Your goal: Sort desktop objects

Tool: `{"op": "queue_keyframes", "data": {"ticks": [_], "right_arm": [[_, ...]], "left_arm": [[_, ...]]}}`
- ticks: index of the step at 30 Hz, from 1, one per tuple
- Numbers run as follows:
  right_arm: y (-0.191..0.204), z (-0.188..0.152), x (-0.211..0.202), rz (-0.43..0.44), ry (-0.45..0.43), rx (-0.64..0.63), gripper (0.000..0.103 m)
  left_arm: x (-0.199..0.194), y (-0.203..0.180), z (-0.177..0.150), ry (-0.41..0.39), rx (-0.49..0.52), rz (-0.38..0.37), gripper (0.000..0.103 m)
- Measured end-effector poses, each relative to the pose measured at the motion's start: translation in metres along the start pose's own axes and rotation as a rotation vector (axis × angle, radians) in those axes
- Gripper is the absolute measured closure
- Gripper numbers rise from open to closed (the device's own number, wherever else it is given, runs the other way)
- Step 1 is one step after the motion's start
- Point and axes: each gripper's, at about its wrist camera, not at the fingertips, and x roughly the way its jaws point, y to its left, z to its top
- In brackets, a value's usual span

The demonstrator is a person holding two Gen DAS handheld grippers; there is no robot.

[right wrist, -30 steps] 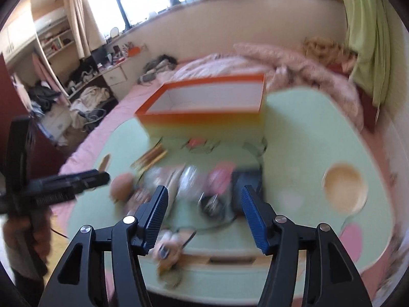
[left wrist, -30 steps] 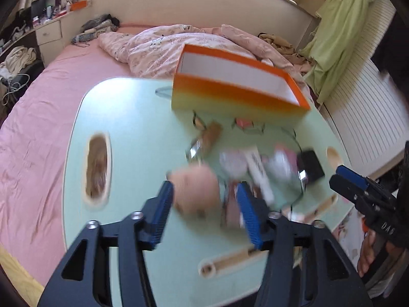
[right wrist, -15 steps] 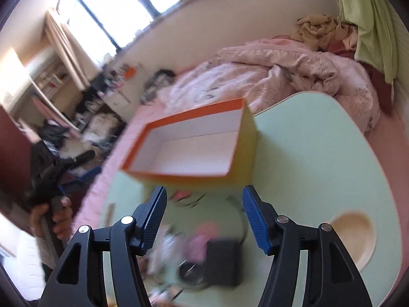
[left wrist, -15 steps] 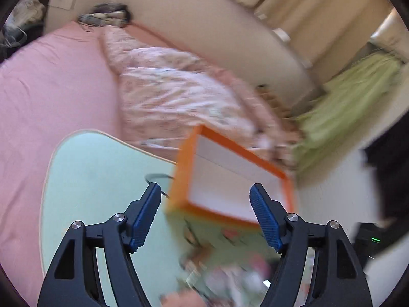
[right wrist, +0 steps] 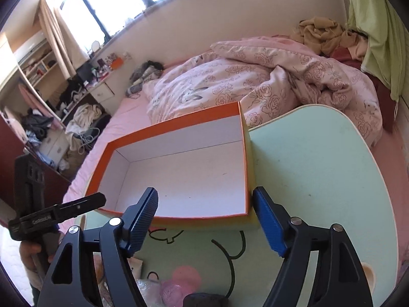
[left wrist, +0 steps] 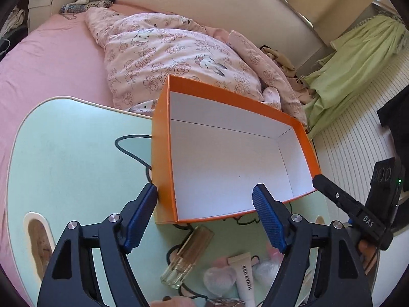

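Left gripper (left wrist: 204, 220) and right gripper (right wrist: 204, 220) both spread wide, holding nothing; orange box (left wrist: 230, 158) ahead of fingertips, bare inside; glass bottle (left wrist: 188, 258), cosmetic tube (left wrist: 244, 278), probably pouches, below jaws; next pick needs descent

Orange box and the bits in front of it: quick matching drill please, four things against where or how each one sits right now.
Things:
1. orange box
2. glass bottle
3. cream tube
4. left hand-held gripper

States:
A. lying on its side just below the box's near wall
B. open, nothing between its fingers
C. empty, white inside
D. lying flat, dark lettering on it, right of the bottle

Pairs: 1-C, 2-A, 3-D, 4-B
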Motion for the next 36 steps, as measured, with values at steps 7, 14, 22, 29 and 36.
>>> {"op": "queue_keyframes", "data": {"ticks": [7,14,22,29,36], "right_arm": [[0.036,-0.022,-0.059,-0.131,-0.131,-0.111,0.028],[0.075,-0.095,-0.120,-0.203,-0.198,-0.236,0.028],[0.063,-0.189,-0.103,-0.276,-0.085,-0.201,0.028],[0.046,-0.209,-0.097,-0.250,-0.058,-0.114,0.028],[0.052,-0.213,-0.080,-0.325,-0.097,-0.194,0.027]], "left_arm": [[-0.080,-0.007,-0.028,-0.161,0.035,0.068,0.026],[-0.107,-0.029,-0.119,-0.159,0.120,0.201,0.025],[-0.091,-0.044,-0.203,-0.110,0.145,0.287,0.025],[-0.069,-0.053,-0.224,-0.126,0.177,0.370,0.025],[-0.056,-0.057,-0.224,-0.175,0.169,0.439,0.025]]}}
